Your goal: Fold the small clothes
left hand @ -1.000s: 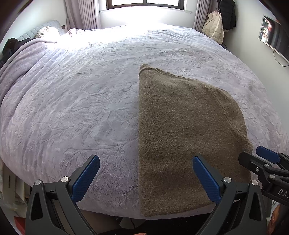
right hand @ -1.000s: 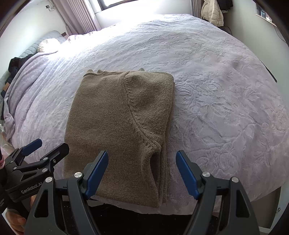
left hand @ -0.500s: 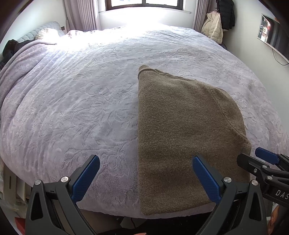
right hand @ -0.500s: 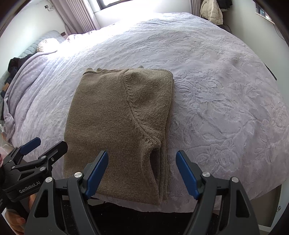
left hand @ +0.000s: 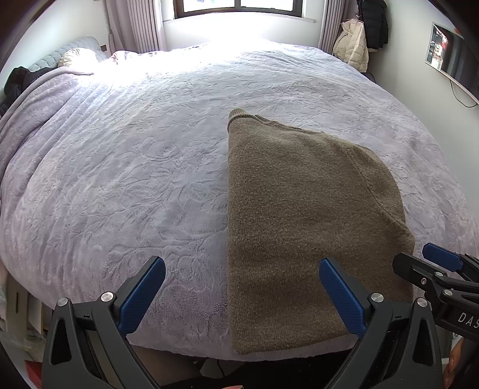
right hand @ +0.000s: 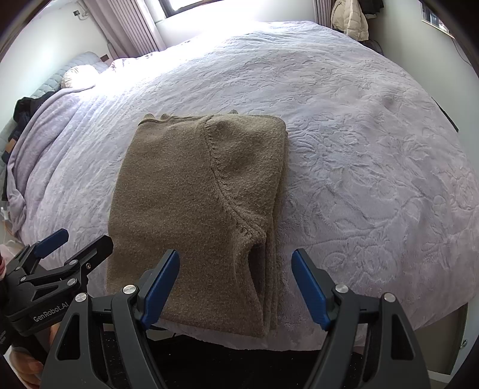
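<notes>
The olive knitted sweater (right hand: 194, 215) lies folded lengthwise at the lower centre, on the bed (right hand: 374, 149) edge; left gripper (left hand: 239, 294) and right gripper (right hand: 236, 287) hover agape, empty, seemingly poised for a crosswise fold.

A home bedroom. A wide bed (left hand: 149, 167) under a pale embossed blanket fills it, with a pillow (left hand: 76, 55) at its head. Curtains (left hand: 143, 25) flank a window (left hand: 236, 4), and coats (left hand: 356, 42) hang in the corner.

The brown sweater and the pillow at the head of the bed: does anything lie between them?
Nothing but bare lilac bedspread lies between the folded brown sweater and the pillow, as the right wrist view shows.
</notes>
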Demonstrator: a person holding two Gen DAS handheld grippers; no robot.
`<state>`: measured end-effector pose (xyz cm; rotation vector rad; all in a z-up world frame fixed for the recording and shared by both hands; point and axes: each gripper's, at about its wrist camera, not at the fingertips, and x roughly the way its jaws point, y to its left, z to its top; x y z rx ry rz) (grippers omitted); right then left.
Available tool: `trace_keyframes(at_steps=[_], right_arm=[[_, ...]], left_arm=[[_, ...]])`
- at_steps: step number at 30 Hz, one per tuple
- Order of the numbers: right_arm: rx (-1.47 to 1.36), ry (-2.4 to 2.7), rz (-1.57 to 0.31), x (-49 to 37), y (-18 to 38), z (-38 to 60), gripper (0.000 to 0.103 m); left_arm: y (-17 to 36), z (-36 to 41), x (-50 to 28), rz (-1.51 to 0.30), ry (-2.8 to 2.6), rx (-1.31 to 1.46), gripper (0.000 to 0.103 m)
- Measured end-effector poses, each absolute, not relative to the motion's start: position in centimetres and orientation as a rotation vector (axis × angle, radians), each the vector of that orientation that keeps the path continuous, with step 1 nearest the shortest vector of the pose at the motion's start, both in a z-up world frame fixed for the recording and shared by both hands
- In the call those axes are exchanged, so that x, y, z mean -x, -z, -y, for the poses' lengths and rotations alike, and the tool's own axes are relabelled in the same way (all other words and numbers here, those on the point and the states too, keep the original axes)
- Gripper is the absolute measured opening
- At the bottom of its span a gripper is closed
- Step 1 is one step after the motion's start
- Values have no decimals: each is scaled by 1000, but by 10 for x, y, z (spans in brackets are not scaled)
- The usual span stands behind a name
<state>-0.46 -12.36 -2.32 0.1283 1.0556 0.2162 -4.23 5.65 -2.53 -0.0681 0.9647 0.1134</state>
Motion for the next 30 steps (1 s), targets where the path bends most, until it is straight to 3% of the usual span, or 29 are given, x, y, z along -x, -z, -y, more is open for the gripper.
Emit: trace_keyframes(at_steps=[30], right_arm=[[-140, -209, -1063, 11, 23, 120, 80]], left_arm=[[25, -56, 46, -965, -115, 65, 103]])
